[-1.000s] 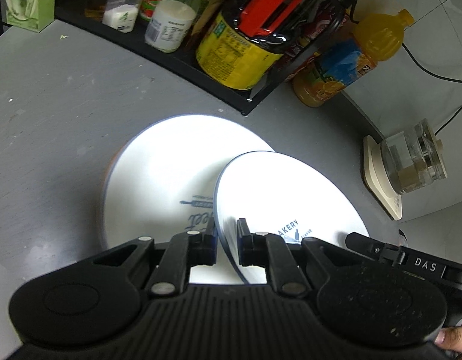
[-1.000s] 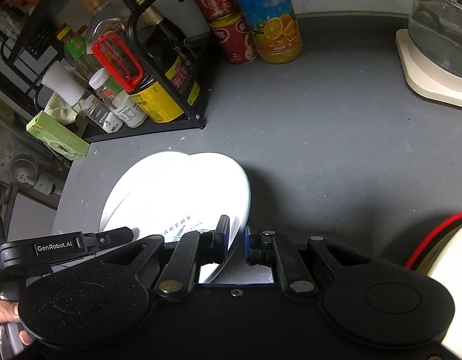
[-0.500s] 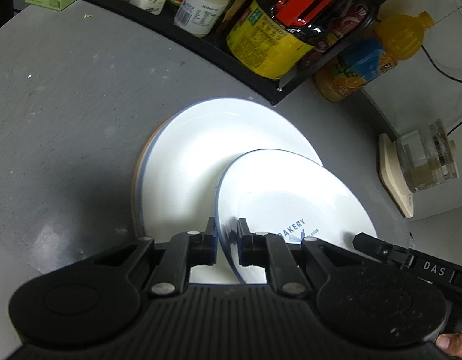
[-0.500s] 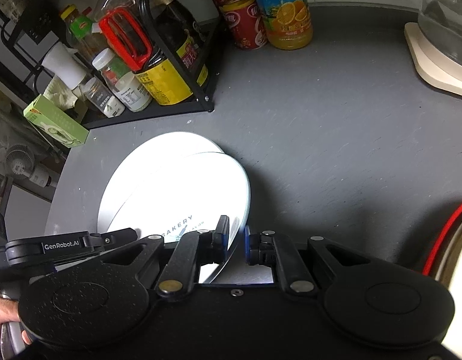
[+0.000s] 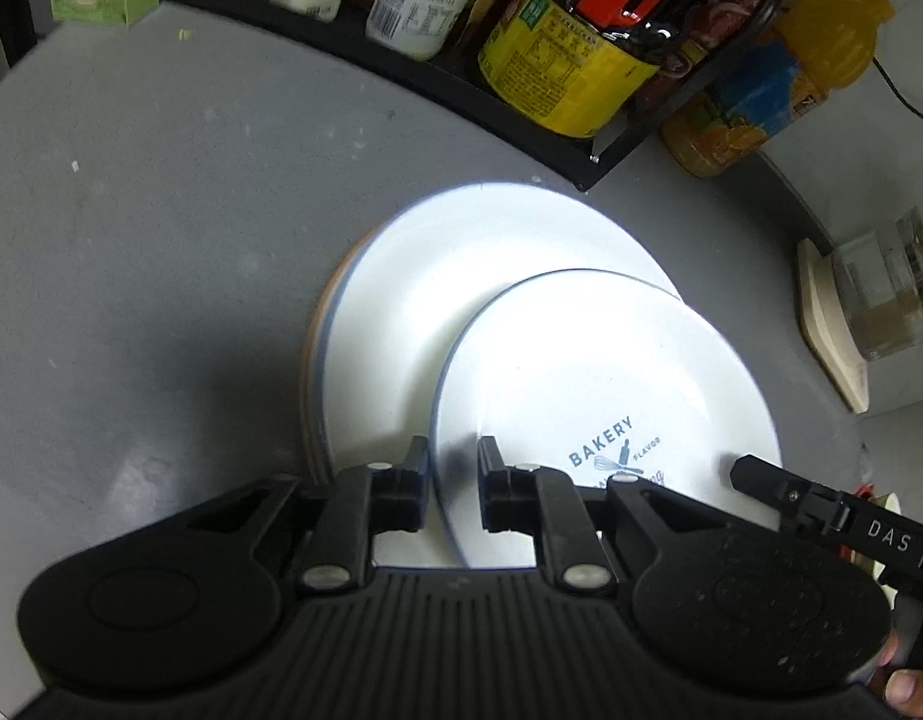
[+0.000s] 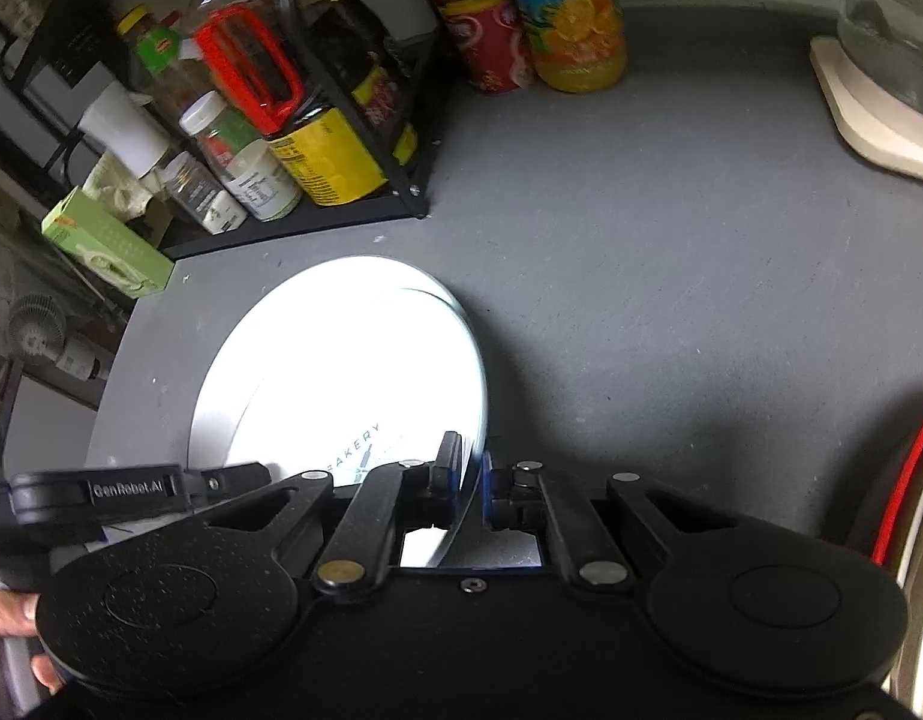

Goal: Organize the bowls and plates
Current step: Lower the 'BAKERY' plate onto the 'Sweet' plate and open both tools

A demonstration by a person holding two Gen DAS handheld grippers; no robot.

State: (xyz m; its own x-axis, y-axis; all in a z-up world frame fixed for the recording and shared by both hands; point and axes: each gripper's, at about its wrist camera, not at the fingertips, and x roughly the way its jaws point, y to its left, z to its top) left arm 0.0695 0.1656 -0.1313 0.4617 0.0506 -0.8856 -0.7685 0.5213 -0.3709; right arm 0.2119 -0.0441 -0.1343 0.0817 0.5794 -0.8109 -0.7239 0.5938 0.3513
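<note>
A small white plate [image 5: 611, 384] printed BAKERY hangs tilted over a stack of larger white plates [image 5: 461, 276] on the grey counter. My left gripper [image 5: 454, 468] grips its near left rim, and its jaws are opening slightly with the rim still between the pads. My right gripper [image 6: 470, 471] is shut on the same plate [image 6: 365, 384] at its right edge. The stack [image 6: 212, 408] shows below and left of the held plate. Each gripper shows in the other's view: the right one [image 5: 761, 474], the left one [image 6: 239, 477].
A black rack [image 6: 341, 213] with bottles and jars stands behind the plates. An orange juice bottle [image 6: 572, 18] and red cans [image 6: 485, 42] stand beside it. A glass kettle on a cream base [image 5: 881, 294] is at right, a green box [image 6: 107, 246] at left.
The held plate has shifted further over the stack and covers more of it. The left gripper's fingers stand slightly wider apart than before. The right gripper moved a little with the plate.
</note>
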